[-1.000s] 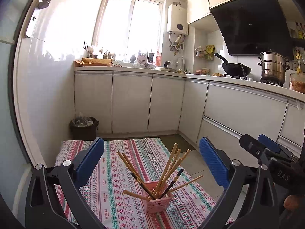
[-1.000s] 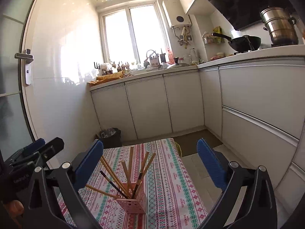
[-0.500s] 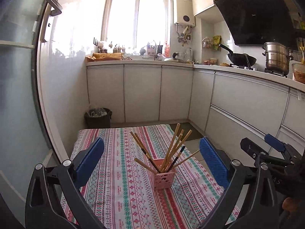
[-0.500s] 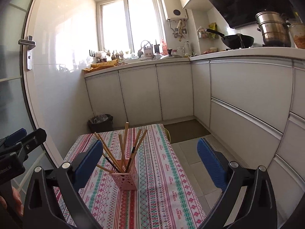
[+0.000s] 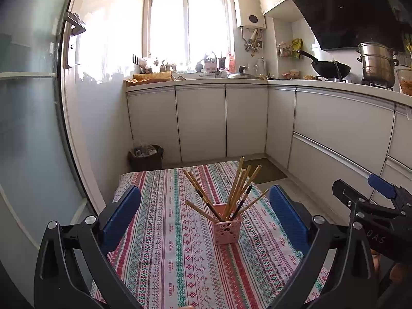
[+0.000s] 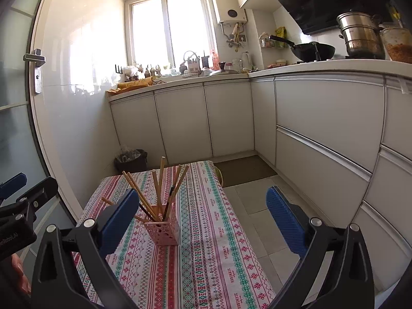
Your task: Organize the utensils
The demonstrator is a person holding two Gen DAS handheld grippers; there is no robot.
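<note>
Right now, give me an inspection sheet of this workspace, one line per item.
Surface: table under a striped patterned tablecloth, mostly bare.
Job's things: pink holder upright mid-table, with wooden and dark chopsticks fanned out in it.
Clutter: nothing seen on the cloth.
Grippers: left gripper and right gripper both open and empty, fingers apart, clear of the holder.
Cables: nothing seen.
Surroundings: kitchen; trash bin on the floor past the table; wok and steel pot on the counter; bright window.
</note>
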